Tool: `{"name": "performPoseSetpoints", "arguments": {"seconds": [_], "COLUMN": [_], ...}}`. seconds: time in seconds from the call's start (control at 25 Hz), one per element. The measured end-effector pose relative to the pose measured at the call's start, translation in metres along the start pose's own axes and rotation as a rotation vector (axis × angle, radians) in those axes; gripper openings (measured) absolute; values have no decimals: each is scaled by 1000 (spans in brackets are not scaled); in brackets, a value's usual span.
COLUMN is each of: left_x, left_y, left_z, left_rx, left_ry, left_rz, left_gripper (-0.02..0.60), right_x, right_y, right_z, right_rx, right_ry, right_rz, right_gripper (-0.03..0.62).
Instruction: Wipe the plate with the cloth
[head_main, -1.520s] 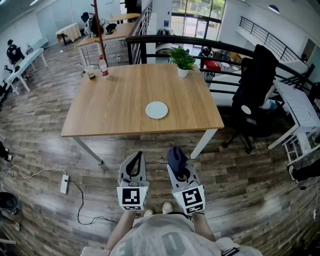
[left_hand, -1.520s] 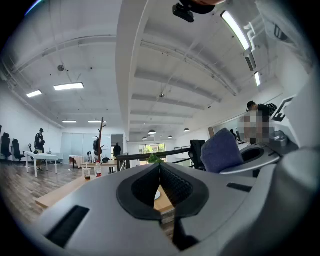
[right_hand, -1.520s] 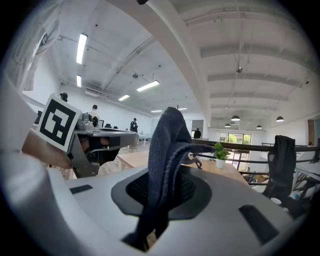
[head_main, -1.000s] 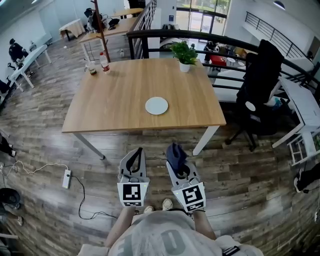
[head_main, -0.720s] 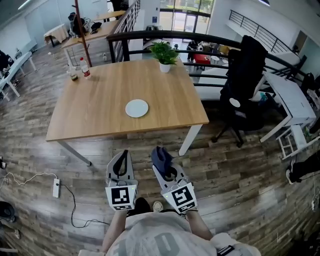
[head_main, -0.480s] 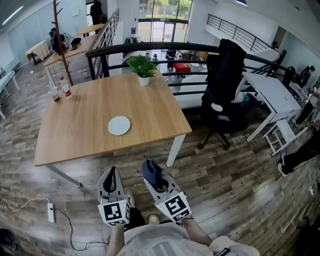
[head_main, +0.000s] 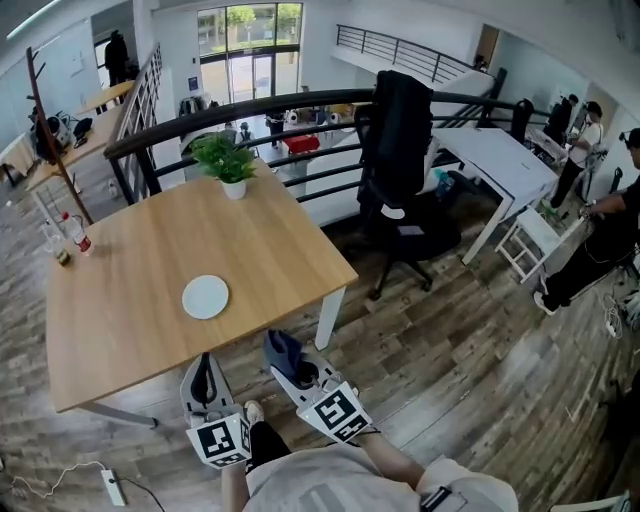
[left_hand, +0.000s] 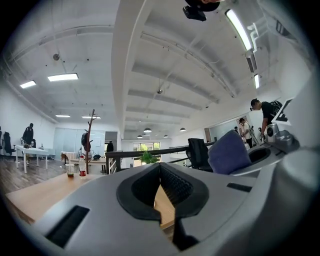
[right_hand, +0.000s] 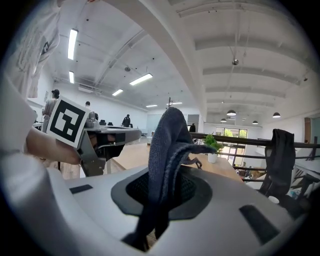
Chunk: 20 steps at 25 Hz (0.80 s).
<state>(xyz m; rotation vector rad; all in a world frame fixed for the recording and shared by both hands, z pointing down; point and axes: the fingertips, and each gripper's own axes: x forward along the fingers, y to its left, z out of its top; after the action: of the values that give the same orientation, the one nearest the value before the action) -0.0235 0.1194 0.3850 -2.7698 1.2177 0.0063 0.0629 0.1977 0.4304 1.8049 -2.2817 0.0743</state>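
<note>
In the head view, the plate lies flat on the wooden table, a little in from its near edge and apart from both your grippers. Your left gripper sits at that edge. The cloth covers the tips of your right gripper, so this view does not show the grip.

In the left gripper view, your left gripper has its jaws brought together with nothing between them. The cloth shows as a dark blue lump at right. Only the head view shows the plate.

In the right gripper view, your right gripper is clamped on the cloth. The cloth stands upright out of the jaws, long axis vertical, with its top folded over to the right. Its lower end is pinched out of sight.
</note>
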Motion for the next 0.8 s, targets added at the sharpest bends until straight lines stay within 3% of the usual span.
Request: {"name": "performPoseSetpoints", "arguments": {"seconds": [0.24,0.48,0.64,0.8], "left_x": [72,131,163,196], "left_y": [62,128,158,179], "left_z": [7,-3,-15,-26], "left_rx": [-3,-7,-31,-52], "left_ry": [-26,14,65,91], "left_rz": [-29,-50,-95,-83], "left_gripper": [6,6,6,6], "right_x": [88,171,211,233], "right_y": [-29,-52,-70,-91], "right_z": [42,75,81,89], "right_rx": [7,-4,15,32], "right_ry": [-29,-42,-43,-45], "right_rz": [-38,-65,-104,-123], "right_gripper": [60,60,60,60]}}
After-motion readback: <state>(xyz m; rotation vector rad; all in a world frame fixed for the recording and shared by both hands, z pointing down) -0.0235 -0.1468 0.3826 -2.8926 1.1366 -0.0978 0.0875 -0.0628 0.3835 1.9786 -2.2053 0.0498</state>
